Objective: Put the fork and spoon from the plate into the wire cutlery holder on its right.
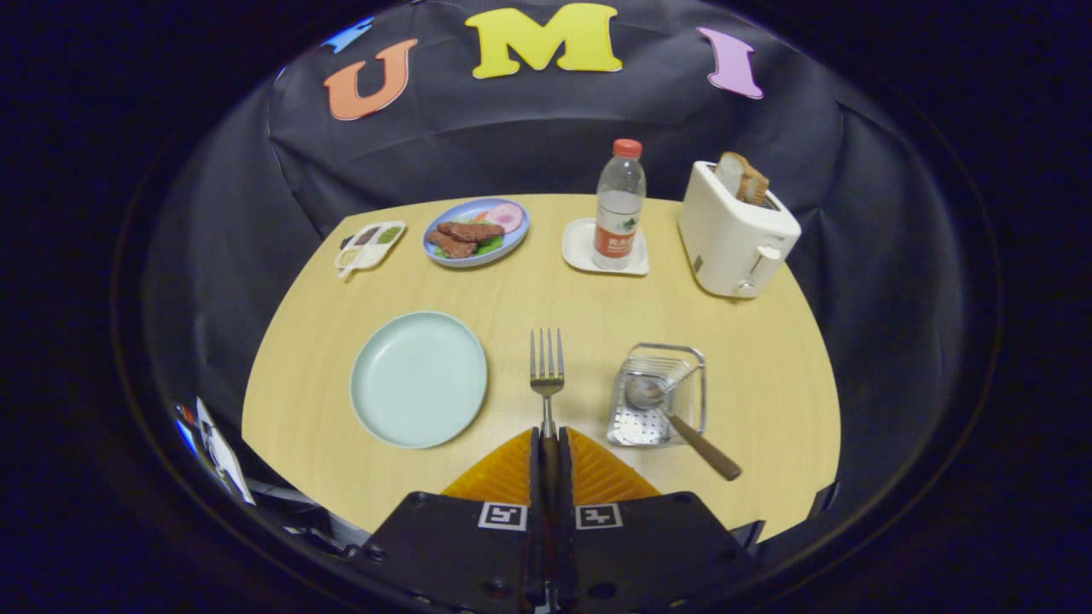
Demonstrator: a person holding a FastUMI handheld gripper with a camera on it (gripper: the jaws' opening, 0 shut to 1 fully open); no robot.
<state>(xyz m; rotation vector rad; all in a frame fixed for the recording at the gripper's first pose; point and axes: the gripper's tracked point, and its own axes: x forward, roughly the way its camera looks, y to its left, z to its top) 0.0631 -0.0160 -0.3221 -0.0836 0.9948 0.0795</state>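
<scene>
You have the fork point(547, 375) clamped by its handle between the two fingers of the gripper point(547, 443), tines pointing straight ahead and lifted above the table point(768, 375). The spoon point(674, 414) is already in the wire holder point(661, 396), bowl down inside and handle leaning out over the holder's near right corner towards the table's near edge. The plate point(419, 378) lies bare to the left of the fork, so this is the last piece to move.

Carry the fork to the right until it hangs over the holder, which sits near the table's near edge, well short of the toaster point(735, 230) at the far right corner. Aim for the holder's left or far side, where the spoon is not in the way. Tip the fork so one end points down into the basket before you let go; dropped flat, it would probably bridge the rim and slide off.

How deep the holder is cannot be judged well from this angle, so lower slowly and open the fingers only once the fork's end is inside the wires. Keep clear of the spoon handle, since a knock there could shift the light holder.
</scene>
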